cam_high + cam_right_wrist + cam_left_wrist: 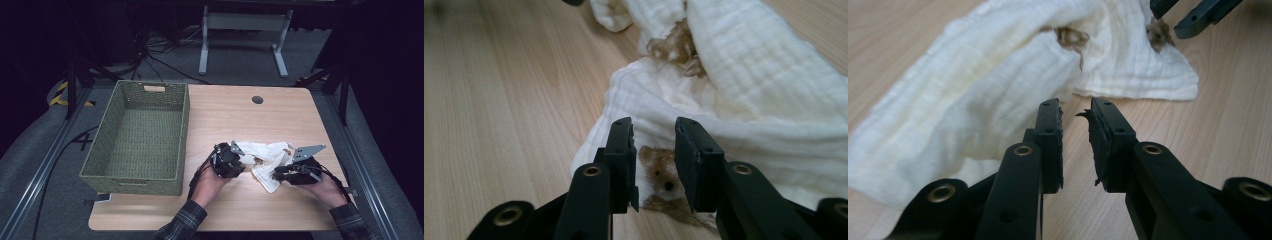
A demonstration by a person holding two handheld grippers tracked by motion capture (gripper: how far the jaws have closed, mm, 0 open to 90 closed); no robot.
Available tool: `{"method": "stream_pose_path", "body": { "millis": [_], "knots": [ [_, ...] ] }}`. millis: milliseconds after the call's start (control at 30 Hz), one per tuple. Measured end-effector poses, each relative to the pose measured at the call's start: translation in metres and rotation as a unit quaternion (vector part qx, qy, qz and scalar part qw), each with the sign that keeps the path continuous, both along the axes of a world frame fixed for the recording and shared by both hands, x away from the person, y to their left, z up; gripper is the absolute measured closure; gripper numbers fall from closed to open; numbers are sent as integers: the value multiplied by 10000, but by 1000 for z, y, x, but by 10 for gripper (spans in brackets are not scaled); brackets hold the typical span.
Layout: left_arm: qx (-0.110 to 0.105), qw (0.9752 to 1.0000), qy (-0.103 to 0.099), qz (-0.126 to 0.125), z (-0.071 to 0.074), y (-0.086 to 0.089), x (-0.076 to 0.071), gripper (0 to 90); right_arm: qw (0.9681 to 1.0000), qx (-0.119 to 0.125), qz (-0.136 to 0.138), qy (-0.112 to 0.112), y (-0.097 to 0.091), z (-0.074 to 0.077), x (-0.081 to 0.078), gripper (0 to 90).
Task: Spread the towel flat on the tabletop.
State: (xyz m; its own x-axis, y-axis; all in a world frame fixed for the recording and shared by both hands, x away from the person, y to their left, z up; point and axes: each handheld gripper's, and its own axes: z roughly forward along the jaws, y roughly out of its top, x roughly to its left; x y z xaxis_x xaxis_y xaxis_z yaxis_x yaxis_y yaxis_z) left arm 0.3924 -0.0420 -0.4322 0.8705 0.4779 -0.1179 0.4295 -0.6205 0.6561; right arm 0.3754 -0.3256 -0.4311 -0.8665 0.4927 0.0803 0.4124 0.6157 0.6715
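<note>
Cloth [265, 156] lies crumpled on table [280, 115], long axis running between your grippers. Left gripper [1075, 111] parted, empty, at its near edge. Right gripper [654, 131] parted, empty, over bear-print corner.

cream-white cloth [265, 155] with brown bear prints, olive-green woven basket [137, 137], pale wood-grain table [240, 115].

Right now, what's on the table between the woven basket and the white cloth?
Nothing: bare light wooden table separates the green woven rectangular basket from the crumpled white muslin cloth, as the high view shows.
</note>
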Motion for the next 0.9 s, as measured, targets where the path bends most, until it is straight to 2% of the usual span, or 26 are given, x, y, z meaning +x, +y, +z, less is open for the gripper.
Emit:
{"method": "stream_pose_path", "body": {
  "millis": [167, 367, 467, 567, 600, 700, 767, 800, 900],
  "knots": [
    [232, 9997, -100, 76, -11, -6, 1, 723, 9999, -56, 105, 68, 7, -3, -4, 668],
    [385, 9992, -35, 120, -18, -8, 7, 713, 9993, -207, 279, 143, 18, -10, -15, 629],
    [456, 9988, -92, 125, -20, -8, 7, 748, 9985, -386, 347, 147, 23, -16, -18, 618],
    [442, 9988, -139, 137, -21, -6, 9, 823, 9981, -474, 385, -4, 27, -17, -23, 619],
    [426, 9990, -75, 122, -21, -5, 10, 841, 9979, -514, 395, -76, 28, -17, -24, 624],
    [351, 9993, -5, 133, -21, -3, 13, 861, 9975, -544, 436, -149, 29, -17, -27, 682],
    [321, 9994, 3, 147, -22, -3, 13, 867, 9974, -487, 518, -95, 29, -18, -28, 811],
    [307, 9994, 4, 147, -22, -3, 13, 868, 9974, -468, 537, -61, 29, -18, -28, 847],
    [252, 9996, 55, 135, -21, -2, 13, 871, 9977, -461, 500, -17, 27, -18, -27, 872]
  ]
}}
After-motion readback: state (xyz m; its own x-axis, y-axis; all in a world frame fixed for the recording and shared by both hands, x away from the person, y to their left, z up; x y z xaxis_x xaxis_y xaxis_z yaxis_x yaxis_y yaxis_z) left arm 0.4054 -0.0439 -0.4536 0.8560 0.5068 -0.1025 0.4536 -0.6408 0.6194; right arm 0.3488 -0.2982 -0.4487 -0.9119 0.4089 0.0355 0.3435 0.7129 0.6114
